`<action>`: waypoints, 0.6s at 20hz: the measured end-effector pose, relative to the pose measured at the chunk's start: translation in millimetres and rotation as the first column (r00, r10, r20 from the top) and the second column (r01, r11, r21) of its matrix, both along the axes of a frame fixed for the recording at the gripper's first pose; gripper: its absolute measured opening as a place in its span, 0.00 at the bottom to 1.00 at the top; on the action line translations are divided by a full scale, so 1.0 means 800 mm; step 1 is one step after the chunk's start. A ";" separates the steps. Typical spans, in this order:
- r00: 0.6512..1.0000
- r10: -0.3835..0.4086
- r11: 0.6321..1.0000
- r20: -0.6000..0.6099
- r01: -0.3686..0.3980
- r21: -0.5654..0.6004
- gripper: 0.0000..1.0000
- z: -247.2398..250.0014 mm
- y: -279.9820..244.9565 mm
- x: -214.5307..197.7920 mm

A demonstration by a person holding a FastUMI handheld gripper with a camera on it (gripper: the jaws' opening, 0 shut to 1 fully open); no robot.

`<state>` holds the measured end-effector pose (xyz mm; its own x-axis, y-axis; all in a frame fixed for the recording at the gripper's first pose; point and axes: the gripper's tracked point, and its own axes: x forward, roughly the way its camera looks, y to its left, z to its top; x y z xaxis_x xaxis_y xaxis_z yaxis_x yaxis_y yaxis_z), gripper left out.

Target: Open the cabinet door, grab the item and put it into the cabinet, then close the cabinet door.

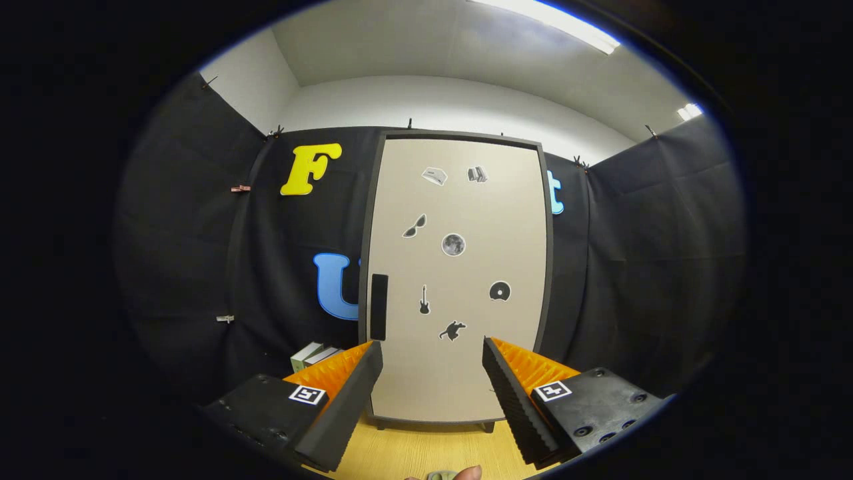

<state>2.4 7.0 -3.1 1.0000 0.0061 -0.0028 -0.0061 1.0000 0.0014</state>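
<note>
A tall beige cabinet (456,280) with a dark frame stands on the wooden table straight ahead of my fingers, its door shut. A dark vertical handle (378,307) sits on the door's left edge, just beyond my left finger. Several small stickers dot the door. My gripper (432,353) is open, with nothing between its fingers, and it stands a short way off the door. Low between the fingers, a fingertip of a person's hand (468,473) holds a small greenish item (441,475), mostly hidden.
Some boxes or books (313,355) with green and white sides lie left of the cabinet, behind my left finger. Black cloth walls close in on both sides and behind the cabinet. The light wooden tabletop (426,450) runs from the fingers to the cabinet's base.
</note>
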 end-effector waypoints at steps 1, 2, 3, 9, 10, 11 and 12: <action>1.000 0.002 1.000 0.000 -0.002 0.001 0.97 0.000 0.002 0.001; 1.000 0.004 1.000 0.002 -0.004 0.003 0.97 0.000 0.003 0.003; 1.000 0.004 1.000 0.002 -0.004 0.003 0.97 0.000 0.004 0.003; 1.000 0.013 1.000 -0.004 -0.013 0.012 0.97 -0.004 0.016 0.007; 1.000 0.019 1.000 -0.004 -0.019 0.013 0.97 -0.003 0.019 0.011; 1.000 0.025 1.000 -0.001 -0.025 0.014 0.97 -0.002 0.023 0.016; 1.000 0.030 0.999 0.004 -0.030 0.017 0.97 0.001 0.027 0.022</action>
<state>20.2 28.7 -2.5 0.9993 0.0363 0.0010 -0.0363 0.9992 0.0184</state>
